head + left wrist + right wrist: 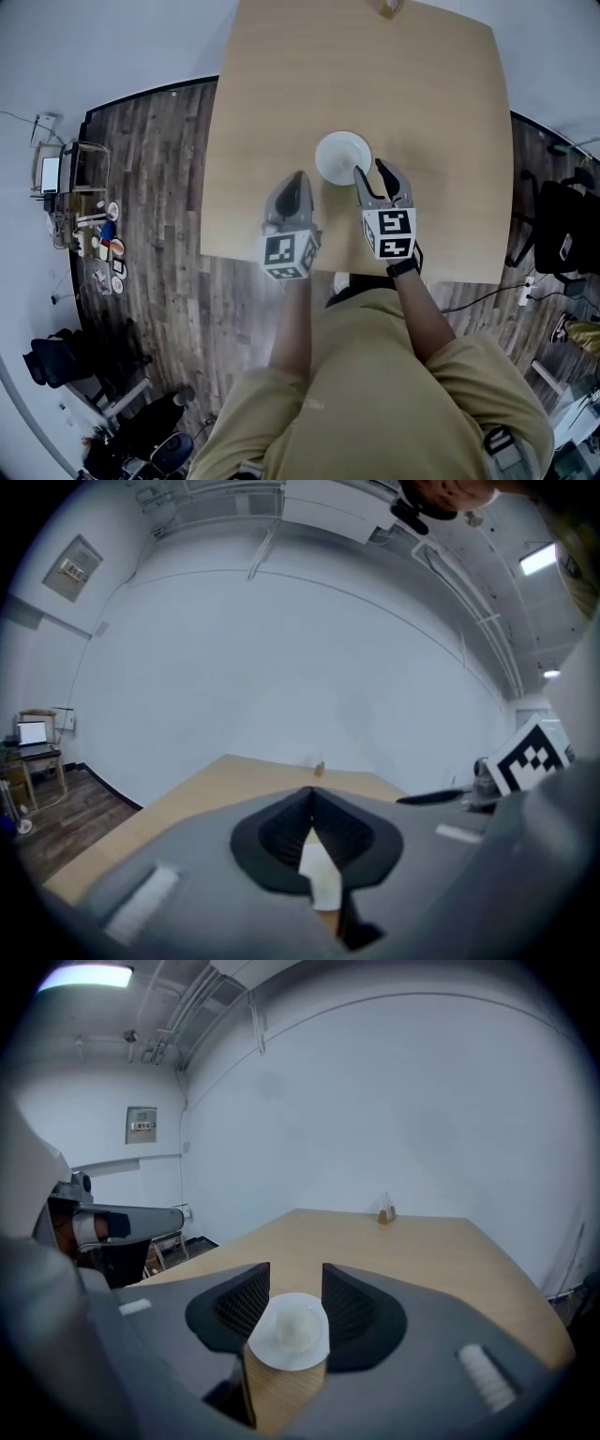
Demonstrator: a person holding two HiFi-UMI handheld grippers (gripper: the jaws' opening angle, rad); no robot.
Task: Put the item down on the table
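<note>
Pale wood makes up the table (272,112), and what follows runs from its left side to its right.

Nearest the left, the left gripper (298,178) hangs above the table's near edge with its jaws brought together to a point. The left gripper view shows the two dark pads meeting at their tips with nothing clamped between them (the white patch lower in the gap reads as the bowl beyond). It seems simply parked out of the way, since it has no share in the work here.

Just to its right sits the white bowl (343,157), flat on the table top, in the near half and roughly central across its width. That is where the task wants it, so I judge the putting-down done.

Right of that, the right gripper (371,171) is just beside the bowl's rim with its jaws standing partly apart. In the right gripper view the bowl (290,1329) shows in the gap between them, but the pads do not press on it and it rests on the wood, which fits a release.

Well apart, at the table's far edge, stands a small brown object (390,7), untouched.
</note>
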